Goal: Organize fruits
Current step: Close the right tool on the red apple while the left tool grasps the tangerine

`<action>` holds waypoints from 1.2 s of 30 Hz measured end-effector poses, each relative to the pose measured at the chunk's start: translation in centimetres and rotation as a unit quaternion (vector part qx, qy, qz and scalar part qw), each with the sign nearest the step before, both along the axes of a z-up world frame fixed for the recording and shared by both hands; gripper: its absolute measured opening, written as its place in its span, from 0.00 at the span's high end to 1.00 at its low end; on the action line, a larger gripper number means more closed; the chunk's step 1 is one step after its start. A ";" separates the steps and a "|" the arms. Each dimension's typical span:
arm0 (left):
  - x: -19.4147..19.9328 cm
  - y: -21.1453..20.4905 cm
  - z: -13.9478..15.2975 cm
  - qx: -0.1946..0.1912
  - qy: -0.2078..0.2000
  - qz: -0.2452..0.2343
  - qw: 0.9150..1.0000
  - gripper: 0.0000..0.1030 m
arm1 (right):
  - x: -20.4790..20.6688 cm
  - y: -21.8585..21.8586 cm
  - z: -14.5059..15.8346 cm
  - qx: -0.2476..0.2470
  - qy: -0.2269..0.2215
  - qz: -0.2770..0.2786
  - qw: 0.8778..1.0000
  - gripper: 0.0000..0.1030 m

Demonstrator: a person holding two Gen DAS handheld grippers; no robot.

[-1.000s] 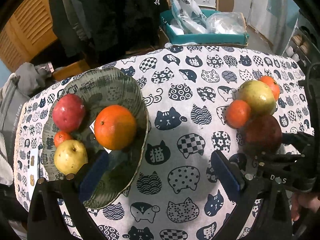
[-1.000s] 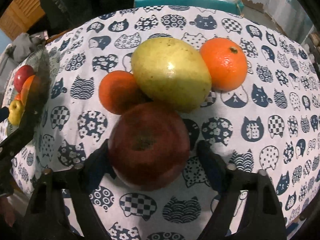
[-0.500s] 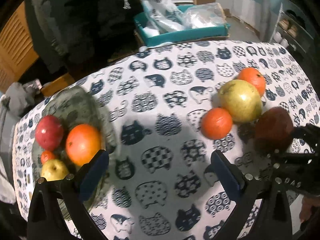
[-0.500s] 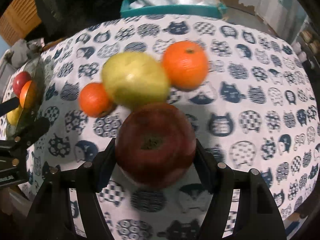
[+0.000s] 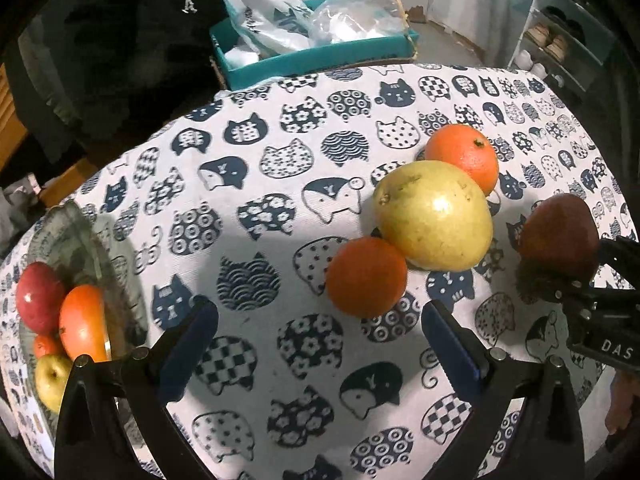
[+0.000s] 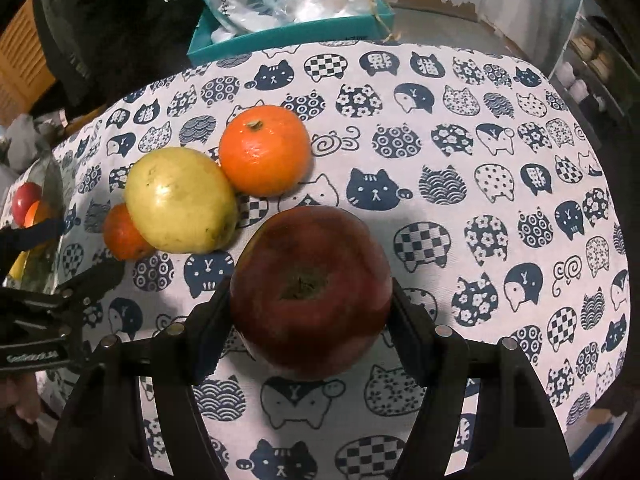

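Observation:
My right gripper (image 6: 310, 310) is shut on a dark red apple (image 6: 310, 288), held just above the cat-print cloth; the same apple (image 5: 558, 236) shows at the right edge of the left wrist view. My left gripper (image 5: 320, 334) is open, with nothing between its blue pads, hovering just short of a small orange (image 5: 366, 276). A big yellow-green pear (image 5: 434, 216) lies against it, and a larger orange (image 5: 462, 158) sits behind. At far left a grey patterned bowl (image 5: 80, 232) holds a red apple (image 5: 38, 298), an orange (image 5: 82, 328) and a yellow apple (image 5: 50, 380).
The table (image 6: 480, 200) is covered in a white cloth with navy cat faces. Beyond its far edge stands a teal box (image 5: 316, 58) full of plastic bags. A dark garment (image 5: 120, 40) hangs at back left. Shelves (image 5: 556, 40) are at the right.
The right gripper closed on the red apple and lifted it away from the pile. The left gripper swung from over the bowl rightward toward the small orange.

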State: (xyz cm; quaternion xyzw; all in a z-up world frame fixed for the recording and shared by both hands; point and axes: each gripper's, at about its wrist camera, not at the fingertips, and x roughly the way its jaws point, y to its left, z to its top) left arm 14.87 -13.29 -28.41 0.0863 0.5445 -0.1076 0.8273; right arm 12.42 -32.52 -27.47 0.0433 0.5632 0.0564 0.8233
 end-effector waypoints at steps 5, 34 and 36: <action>0.5 -0.9 -0.7 0.003 0.001 -0.014 1.000 0.04 | 0.1 -0.5 0.1 0.005 -0.002 -0.003 1.000 0.31; -0.9 0.2 0.8 -0.049 -0.005 0.007 0.999 0.58 | 0.2 0.8 1.6 -0.014 -0.030 0.012 0.999 0.31; -1.2 0.4 1.2 -0.053 -0.008 0.011 0.999 0.58 | 0.0 0.8 2.1 -0.016 -0.035 0.013 0.999 0.31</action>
